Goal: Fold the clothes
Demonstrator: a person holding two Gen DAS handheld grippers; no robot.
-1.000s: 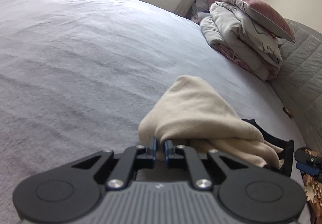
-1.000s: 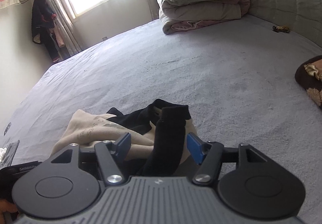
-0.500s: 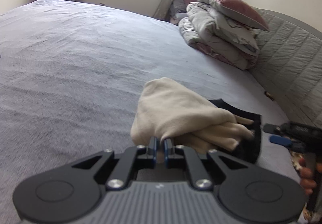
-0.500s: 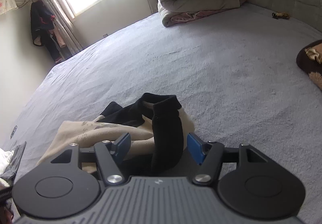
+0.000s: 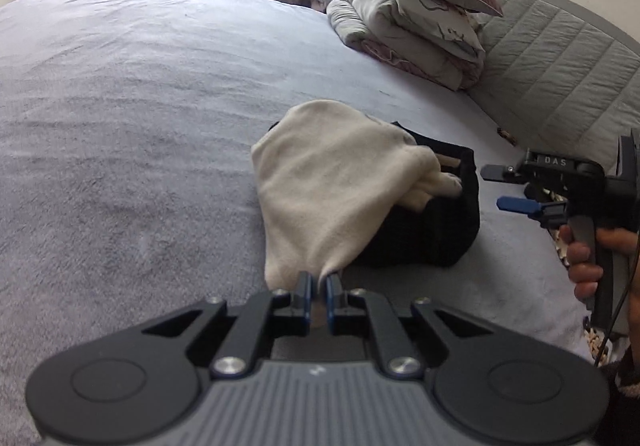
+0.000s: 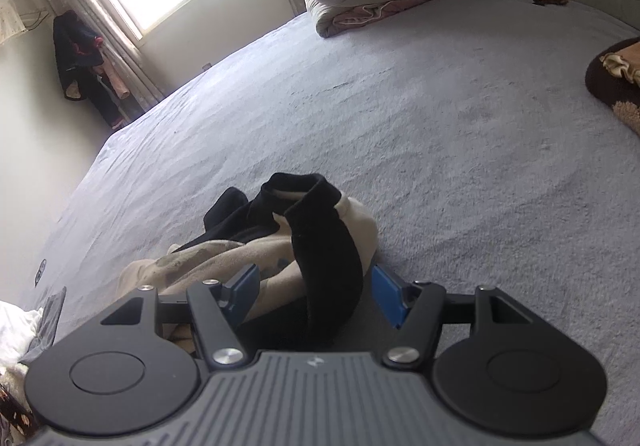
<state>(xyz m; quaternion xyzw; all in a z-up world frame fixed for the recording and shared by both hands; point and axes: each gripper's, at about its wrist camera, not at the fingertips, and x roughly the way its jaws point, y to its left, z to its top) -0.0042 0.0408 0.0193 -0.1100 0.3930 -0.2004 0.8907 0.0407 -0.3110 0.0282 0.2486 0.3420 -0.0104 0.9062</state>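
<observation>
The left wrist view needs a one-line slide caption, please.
Left gripper pinching the cream garment on the grey bed, right gripper open nearby.

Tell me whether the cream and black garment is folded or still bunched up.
Bunched up: the garment lies in a crumpled heap on the bed, one corner pinched in the left gripper.

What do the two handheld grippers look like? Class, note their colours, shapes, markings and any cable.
Each gripper has a ribbed grey body, two black round-ended lobes, black linkage bars with silver bolts, and blue pads on its fingers. This goes for the left gripper and the right gripper. From the left wrist view, the right one shows white "DAS" lettering, a grey handle and a thin dark cable.
</observation>
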